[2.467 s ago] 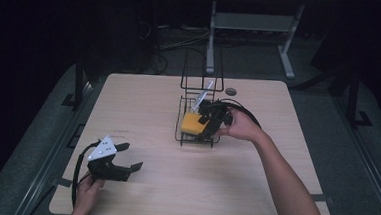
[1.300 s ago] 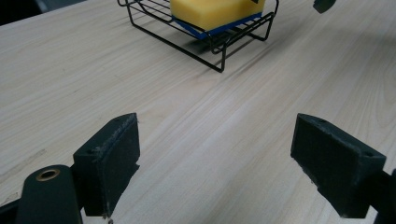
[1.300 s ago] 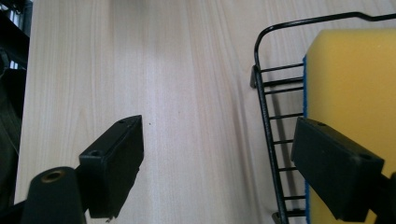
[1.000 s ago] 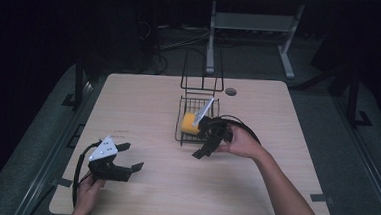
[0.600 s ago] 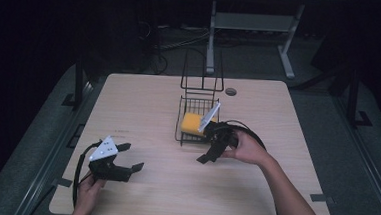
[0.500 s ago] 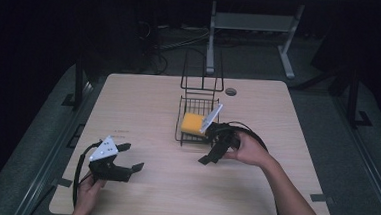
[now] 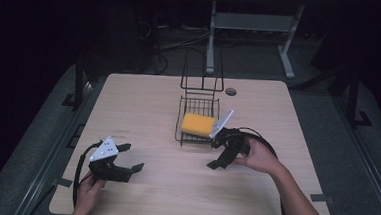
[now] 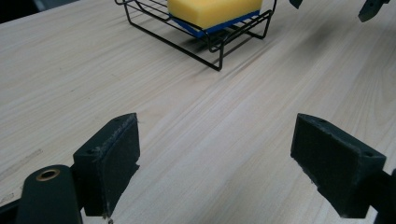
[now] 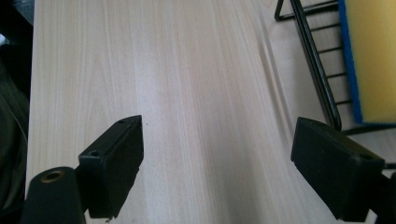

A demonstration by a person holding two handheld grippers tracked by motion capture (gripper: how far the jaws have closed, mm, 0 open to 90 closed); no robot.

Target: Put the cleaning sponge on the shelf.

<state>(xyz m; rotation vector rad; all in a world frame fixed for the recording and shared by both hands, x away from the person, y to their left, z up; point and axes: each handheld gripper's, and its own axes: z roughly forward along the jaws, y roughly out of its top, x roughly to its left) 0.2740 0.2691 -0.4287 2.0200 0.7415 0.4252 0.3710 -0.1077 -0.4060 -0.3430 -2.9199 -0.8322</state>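
Table (image 7: 278, 108), pale wood, spans middle of high view; serves as work surface for everything else.

Wire basket (image 7: 199, 104), black, centre of frame just above middle, tall handle loop rising at its back. Stands flat on table, probably as holder so sponge drains and does not lie on wood. Seen again at top centre of left gripper view (image 8: 205, 49) and at upper right edge of right gripper view (image 9: 313, 56).

Sponge (image 7: 197, 124), yellow with blue underside, lies flat inside basket, yellow face up, touching the wires, free of both grippers. Top centre in left gripper view (image 8: 212, 9), far right in right gripper view (image 9: 373, 56).

Right gripper (image 7: 215, 154), centre-right of high view, just beside basket's near right corner, not touching it. Jaws spread wide, nothing between them but bare wood. Judged: sponge job done or not yet begun, tool kept clear of the wires.

Left gripper (image 7: 133, 156), lower left of high view, well apart from basket, low over table. Jaws wide apart, empty. Judged: idle, parked out of the way, aimed toward basket.
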